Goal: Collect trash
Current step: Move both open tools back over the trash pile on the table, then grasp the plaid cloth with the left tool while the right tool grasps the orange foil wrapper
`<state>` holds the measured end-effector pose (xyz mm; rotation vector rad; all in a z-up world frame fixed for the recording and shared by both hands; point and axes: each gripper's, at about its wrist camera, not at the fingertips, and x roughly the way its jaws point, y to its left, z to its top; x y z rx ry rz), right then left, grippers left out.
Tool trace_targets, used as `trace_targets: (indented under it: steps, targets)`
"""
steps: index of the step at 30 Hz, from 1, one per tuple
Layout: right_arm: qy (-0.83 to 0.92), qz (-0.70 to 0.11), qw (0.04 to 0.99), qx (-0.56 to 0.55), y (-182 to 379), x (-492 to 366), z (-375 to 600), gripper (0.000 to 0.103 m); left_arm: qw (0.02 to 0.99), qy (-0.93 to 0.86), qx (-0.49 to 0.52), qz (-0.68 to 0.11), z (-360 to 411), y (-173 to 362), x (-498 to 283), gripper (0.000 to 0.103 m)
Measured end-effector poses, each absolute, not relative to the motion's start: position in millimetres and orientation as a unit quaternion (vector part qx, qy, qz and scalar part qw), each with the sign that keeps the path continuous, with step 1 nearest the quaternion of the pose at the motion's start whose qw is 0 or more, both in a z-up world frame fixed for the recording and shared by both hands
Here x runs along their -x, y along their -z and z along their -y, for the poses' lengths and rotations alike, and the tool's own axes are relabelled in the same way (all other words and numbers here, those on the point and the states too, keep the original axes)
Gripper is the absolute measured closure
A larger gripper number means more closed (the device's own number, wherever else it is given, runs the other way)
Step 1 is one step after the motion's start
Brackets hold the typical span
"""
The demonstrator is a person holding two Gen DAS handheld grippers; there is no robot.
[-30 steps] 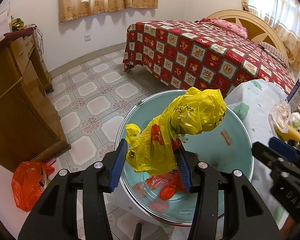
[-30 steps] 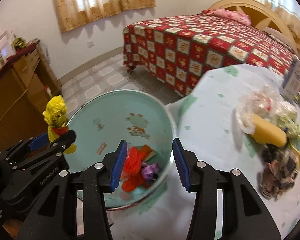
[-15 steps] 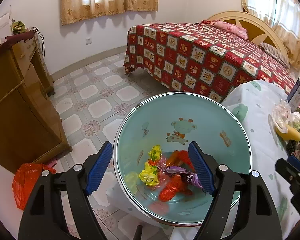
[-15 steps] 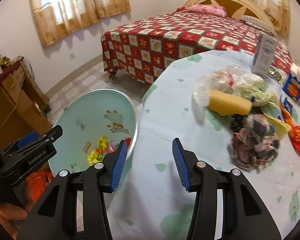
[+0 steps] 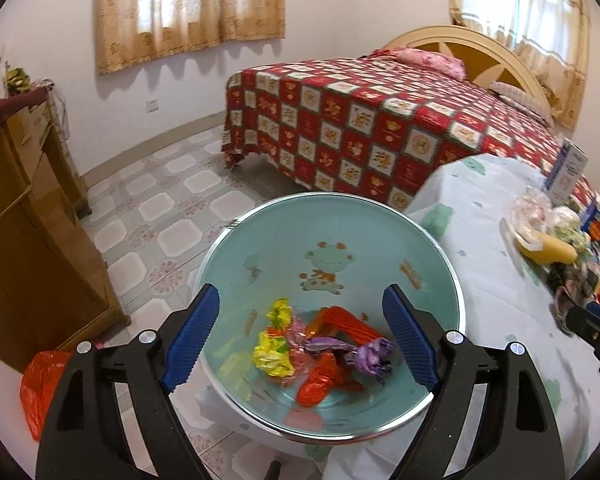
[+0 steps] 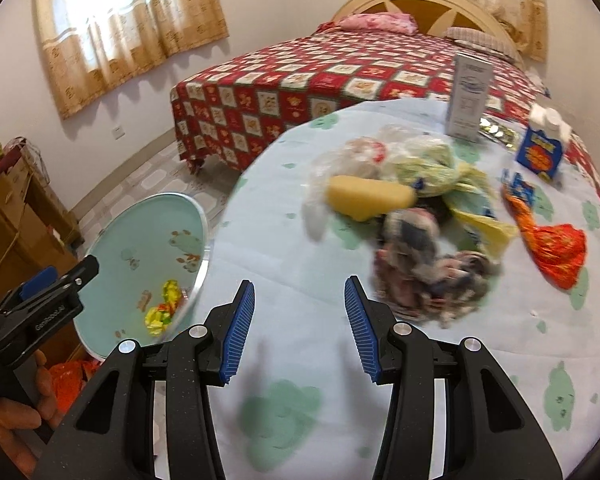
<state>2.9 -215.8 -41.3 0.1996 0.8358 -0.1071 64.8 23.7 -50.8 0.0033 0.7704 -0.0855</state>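
Observation:
A teal bin (image 5: pixel 340 240) with a cartoon print stands on the floor beside the table; it also shows in the right wrist view (image 6: pixel 140 248). Inside lie a yellow bag (image 5: pixel 274 354), red wrappers (image 5: pixel 320 376) and a purple wrapper (image 5: pixel 364 354). My left gripper (image 5: pixel 300 340) is open and empty above the bin. My right gripper (image 6: pixel 300 328) is open and empty over the table (image 6: pixel 284 240), short of a trash pile: a crumpled dark wrapper (image 6: pixel 432 264), a yellow tube (image 6: pixel 368 196), clear bags (image 6: pixel 364 152) and an orange-red wrapper (image 6: pixel 556 248).
A white carton (image 6: pixel 470 96) and a blue box (image 6: pixel 544 148) stand at the table's far side. A red patterned bed (image 5: pixel 380 120) lies behind. A wooden dresser (image 5: pixel 20 220) stands left, with an orange bag (image 5: pixel 40 384) on the floor.
My left gripper opened and the yellow bag dropped into the bin. My right gripper swung right from over the bin to over the table, toward the trash pile.

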Motion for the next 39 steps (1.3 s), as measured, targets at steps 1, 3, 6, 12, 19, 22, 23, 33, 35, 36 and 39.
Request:
trace_targets:
  steps: [1,3,6,12,19,22,23,33,35,36,39]
  targets:
    - [0.054,-0.405,0.907,-0.098,42,-1,219,0.056,0.925,0.053,0.001,-0.376,-20,51,-63,0.021]
    - [0.067,-0.405,0.906,-0.106,43,7,236,0.056,0.924,0.071,0.009,-0.377,-14,50,-60,0.021]
    - [0.084,-0.404,0.904,-0.113,44,18,254,0.056,0.924,0.094,0.002,-0.371,1,50,-52,0.021]
    - [0.131,-0.402,0.897,-0.13,48,43,303,0.056,0.914,0.148,-0.008,-0.377,46,58,-33,0.021]
    - [0.169,-0.395,0.891,-0.148,49,63,351,0.056,0.899,0.214,-0.038,-0.379,112,58,-19,0.021]
    - [0.178,-0.39,0.89,-0.155,48,69,368,0.056,0.895,0.238,-0.034,-0.376,138,50,-20,0.021]
    - [0.179,-0.389,0.89,-0.155,48,70,374,0.056,0.894,0.243,-0.03,-0.376,143,48,-21,0.021]
    - [0.183,-0.386,0.89,-0.158,43,71,406,0.056,0.884,0.261,-0.019,-0.387,207,45,-33,0.021]
    - [0.184,-0.382,0.892,-0.158,40,68,412,0.056,0.881,0.258,-0.012,-0.397,215,49,-39,0.022]
    - [0.184,-0.379,0.894,-0.156,37,66,416,0.056,0.879,0.255,-0.009,-0.402,217,51,-41,0.022]
    - [0.181,-0.373,0.897,-0.153,32,58,426,0.055,0.874,0.254,-0.004,-0.415,225,59,-47,0.031]
